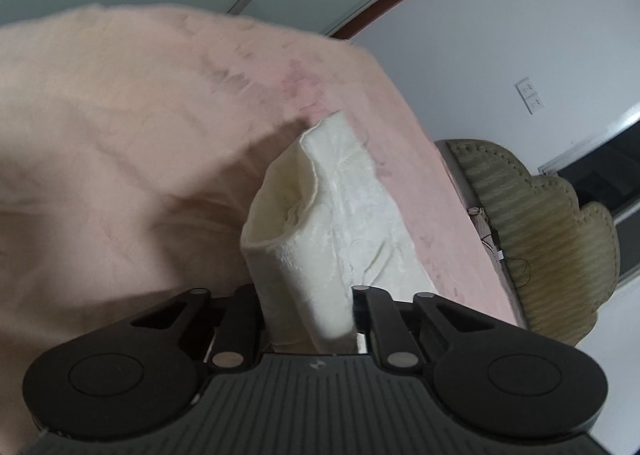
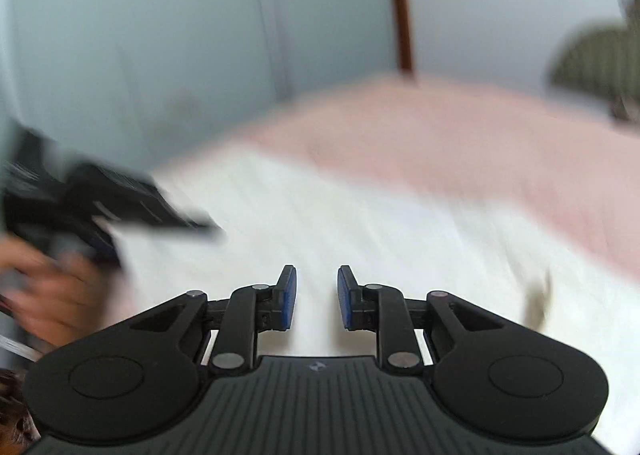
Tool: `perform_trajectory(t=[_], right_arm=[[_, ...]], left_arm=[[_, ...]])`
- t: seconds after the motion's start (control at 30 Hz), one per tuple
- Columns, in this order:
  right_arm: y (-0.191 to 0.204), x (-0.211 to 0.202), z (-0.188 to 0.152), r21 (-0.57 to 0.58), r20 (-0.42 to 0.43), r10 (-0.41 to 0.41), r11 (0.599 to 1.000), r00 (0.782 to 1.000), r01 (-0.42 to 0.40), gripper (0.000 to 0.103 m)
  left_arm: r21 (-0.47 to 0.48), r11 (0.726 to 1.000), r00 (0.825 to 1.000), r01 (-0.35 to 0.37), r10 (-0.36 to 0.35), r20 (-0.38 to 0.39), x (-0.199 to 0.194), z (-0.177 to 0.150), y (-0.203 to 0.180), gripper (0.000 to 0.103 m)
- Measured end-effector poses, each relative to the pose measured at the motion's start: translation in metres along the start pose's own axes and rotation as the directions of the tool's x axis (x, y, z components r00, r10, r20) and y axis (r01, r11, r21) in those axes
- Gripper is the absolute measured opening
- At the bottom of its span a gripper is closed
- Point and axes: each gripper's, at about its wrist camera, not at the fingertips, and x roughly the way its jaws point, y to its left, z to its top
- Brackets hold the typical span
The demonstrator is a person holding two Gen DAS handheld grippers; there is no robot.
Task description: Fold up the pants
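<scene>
The left gripper (image 1: 308, 315) is pinching a bunched fold of white pants (image 1: 332, 223) near the pink bed's (image 1: 120, 115) far edge, while the right gripper (image 2: 317, 297) is hovering over them with narrow, empty jaws.

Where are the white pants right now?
Left wrist view: the white pants are pinched in the left tongs, lifted over the pink bedspread, left of the olive cushion.

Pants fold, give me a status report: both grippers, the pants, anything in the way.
Left gripper shut on white pants, bunch lifted off pink bedspread. Right gripper empty, pads apart, over the spread-out pants; view blurred. Nothing in the way.
</scene>
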Motion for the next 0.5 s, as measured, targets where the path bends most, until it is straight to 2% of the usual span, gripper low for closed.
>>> perform_trajectory(t=[0.03,0.13,0.23,0.37,0.47,0.5], right_arm=[[0.004,-0.002,-0.004,-0.032,0.04,-0.005,0.999,0.999,0.006,0.021],[0.01,-0.005,0.004,-0.011,0.067,0.012,1.0,0.998,-0.012,0.023],[0.002,-0.008,0.017,0.015,0.12,0.052,0.998,0.991,-0.054,0.024],[0.004,0.005,0.031,0.003,0.131,0.036,0.999,0.991,-0.037,0.027],[-0.004,-0.005,0.035,0.034,0.207,0.095,0.994,0.974,-0.104,0.027],[-0.017,-0.021,0.039,0.045,0.242,0.111,0.991,0.964,-0.125,0.027]], left_arm=[[0.033,0.999,1.0,-0.004,0.003,0.02,-0.003,-0.002,-0.005,0.013],[0.138,0.99,0.997,-0.031,0.02,0.079,-0.014,-0.009,-0.026,0.012],[0.264,0.963,0.989,-0.049,0.01,0.146,-0.03,-0.021,-0.056,0.012],[0.421,0.906,0.978,-0.038,-0.053,0.201,-0.049,-0.041,-0.106,0.012],[0.515,0.857,0.974,-0.005,-0.112,0.196,-0.06,-0.066,-0.143,0.012],[0.544,0.839,0.974,0.011,-0.133,0.186,-0.061,-0.074,-0.156,0.012]])
